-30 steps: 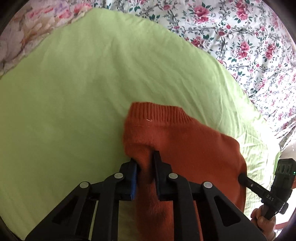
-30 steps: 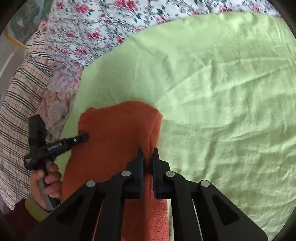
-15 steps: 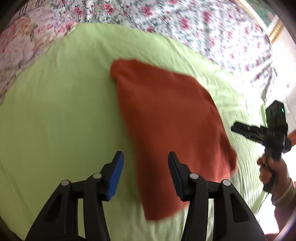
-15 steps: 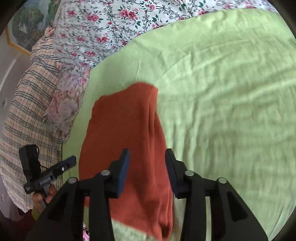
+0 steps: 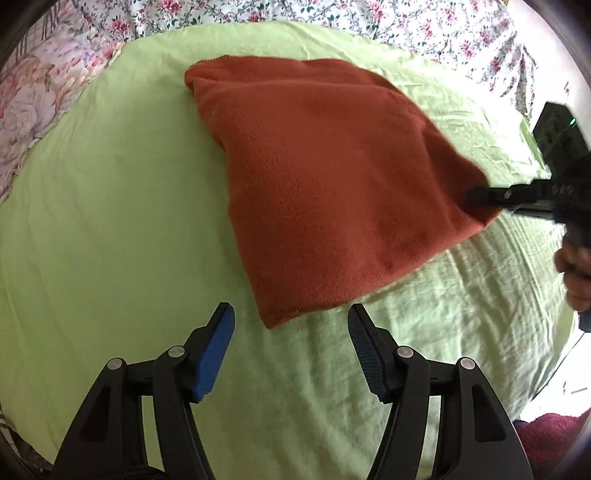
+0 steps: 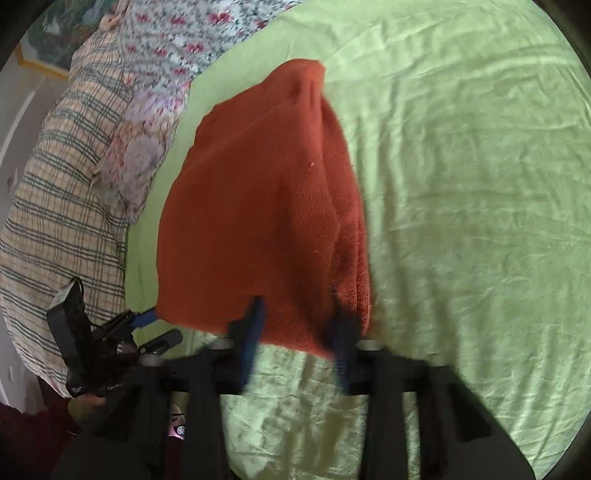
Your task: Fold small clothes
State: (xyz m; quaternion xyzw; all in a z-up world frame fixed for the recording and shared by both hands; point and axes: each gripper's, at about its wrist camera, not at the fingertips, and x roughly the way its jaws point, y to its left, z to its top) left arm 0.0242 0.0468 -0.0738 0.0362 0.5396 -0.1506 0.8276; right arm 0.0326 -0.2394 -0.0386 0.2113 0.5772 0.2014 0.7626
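A rust-orange knitted sweater (image 5: 325,177) lies folded on the light green sheet (image 5: 110,221). My left gripper (image 5: 290,310) has its jaws opening over the sheet, nothing pressed between the blue pads; the sweater's near corner reaches just between the fingertips. In the right wrist view the sweater (image 6: 258,203) stretches away from my right gripper (image 6: 295,317), whose blurred jaws are closing but still stand apart at the near hem, not pressing it. From the left wrist view the right gripper (image 5: 476,194) sits at the sweater's right corner. The left gripper (image 6: 157,328) appears at lower left.
Floral bedding (image 5: 424,26) borders the green sheet (image 6: 461,184) at the back. A plaid pillow (image 6: 55,192) lies at the left. A person's hand (image 5: 576,269) holds the right gripper's handle. Dark red cloth (image 5: 546,439) shows at the lower right.
Both grippers were shut on the sweater; both have let go and drawn back toward its near edge. The sweater now lies flat on the sheet.
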